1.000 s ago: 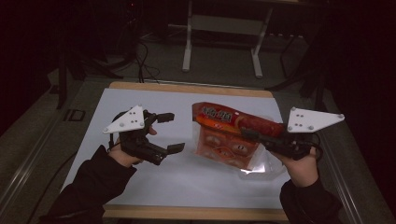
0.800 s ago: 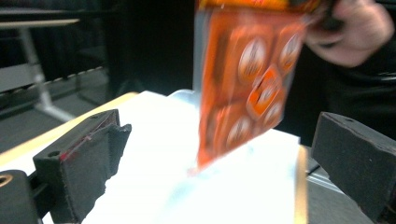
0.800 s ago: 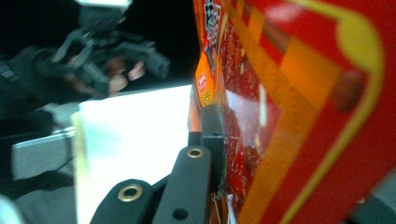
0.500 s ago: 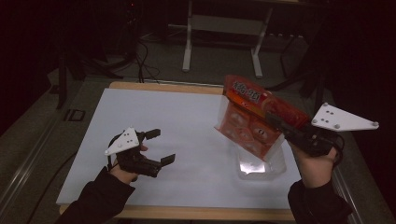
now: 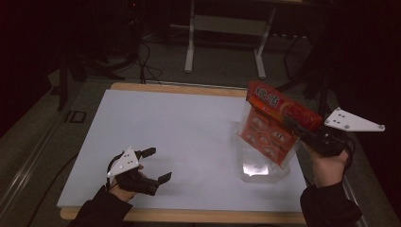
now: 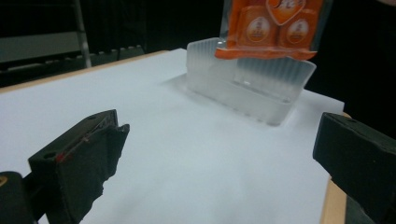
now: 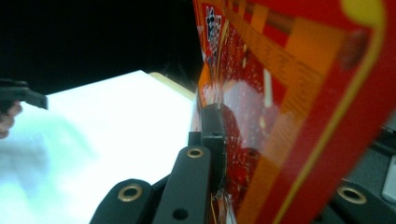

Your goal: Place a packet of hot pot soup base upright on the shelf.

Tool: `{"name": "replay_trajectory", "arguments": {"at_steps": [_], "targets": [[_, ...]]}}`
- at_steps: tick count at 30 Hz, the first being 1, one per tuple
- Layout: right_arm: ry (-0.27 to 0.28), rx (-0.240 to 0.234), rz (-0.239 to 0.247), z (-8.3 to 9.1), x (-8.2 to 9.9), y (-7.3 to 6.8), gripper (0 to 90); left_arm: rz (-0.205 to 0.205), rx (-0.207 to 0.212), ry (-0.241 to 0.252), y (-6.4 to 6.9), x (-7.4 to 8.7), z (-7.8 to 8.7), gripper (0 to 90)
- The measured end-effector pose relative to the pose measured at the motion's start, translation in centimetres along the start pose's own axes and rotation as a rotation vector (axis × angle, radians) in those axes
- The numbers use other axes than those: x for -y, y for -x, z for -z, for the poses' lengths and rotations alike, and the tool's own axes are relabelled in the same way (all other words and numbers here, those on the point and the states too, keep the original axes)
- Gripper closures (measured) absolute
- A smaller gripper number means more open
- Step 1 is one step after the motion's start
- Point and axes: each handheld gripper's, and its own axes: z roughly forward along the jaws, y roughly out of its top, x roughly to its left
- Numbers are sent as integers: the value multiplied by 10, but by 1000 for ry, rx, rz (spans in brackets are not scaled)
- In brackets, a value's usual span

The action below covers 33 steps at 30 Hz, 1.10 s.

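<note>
1. The right gripper (image 5: 294, 126) pinches the top edge of an orange-red snack bag (image 5: 276, 124), jaws clamped flat against it.
2. Below those jaws, the bag's bottom seems to dip into a clear plastic container (image 5: 260, 165).
3. The left gripper (image 5: 158, 165) has just been opening; its jaws are spread, with nothing between them, low over the white table (image 5: 179, 123), well apart from the bag.

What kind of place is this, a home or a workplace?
Probably a lab or recording studio, not a home: a white-topped table in a dark room, cables on the floor, a metal stand behind, and a gripper in a person's hand.
</note>
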Motion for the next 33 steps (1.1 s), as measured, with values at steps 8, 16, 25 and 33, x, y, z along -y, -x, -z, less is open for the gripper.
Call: {"name": "replay_trajectory", "arguments": {"at_steps": [8,16,25,33], "targets": [[-35,32,-54,-5,27,15,900,51,-34,6,-10,14,7,13],[-52,32,-84,-16,50,15,900,41,-70,-6,-13,23,6,0],[-52,23,-123,-24,72,13,900,31,-6,4,-10,25,3,0],[-67,45,-144,-27,86,20,900,23,9,29,-10,25,5,0]]}}
